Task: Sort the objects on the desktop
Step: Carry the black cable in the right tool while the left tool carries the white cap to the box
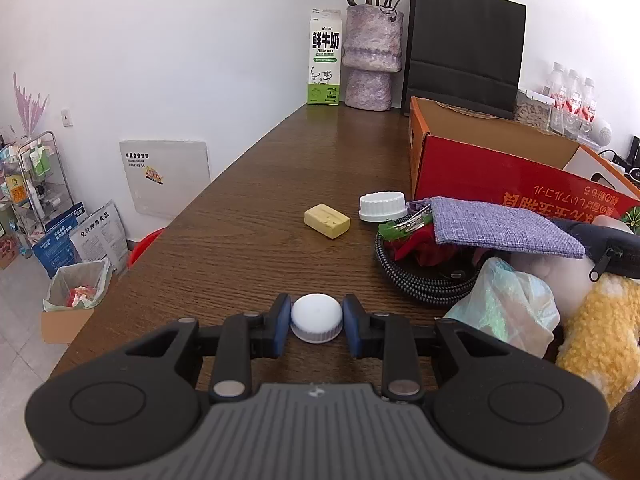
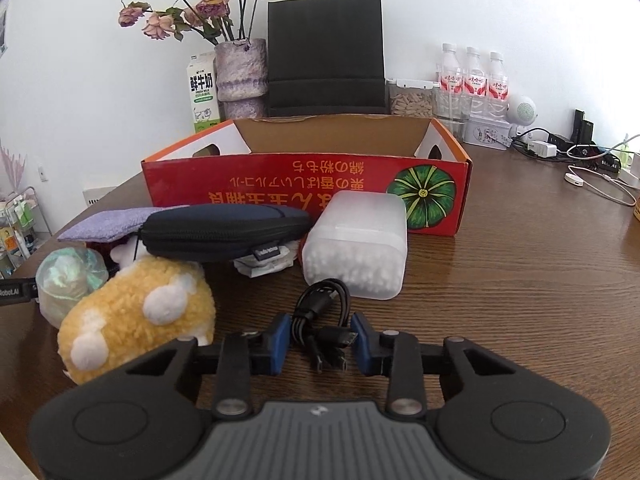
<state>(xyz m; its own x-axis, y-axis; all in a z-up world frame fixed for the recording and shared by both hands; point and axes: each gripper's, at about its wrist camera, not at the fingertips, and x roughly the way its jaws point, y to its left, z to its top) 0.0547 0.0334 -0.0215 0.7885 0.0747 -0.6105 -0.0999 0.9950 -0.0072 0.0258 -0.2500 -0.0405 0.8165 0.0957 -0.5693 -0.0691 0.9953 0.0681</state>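
A small white cap (image 1: 317, 318) is clenched by the left gripper (image 1: 317, 326) at lower centre; a coiled black cable (image 2: 324, 320) is grasped by the right gripper (image 2: 320, 340), seemingly for the red box (image 2: 280, 184) above.

The red box (image 1: 500, 168) is running off the right edge of the left wrist view, the pouch (image 1: 504, 226) is covering part of its print, and the yellow plush toy (image 1: 600, 336) at lower right is being cut off too.
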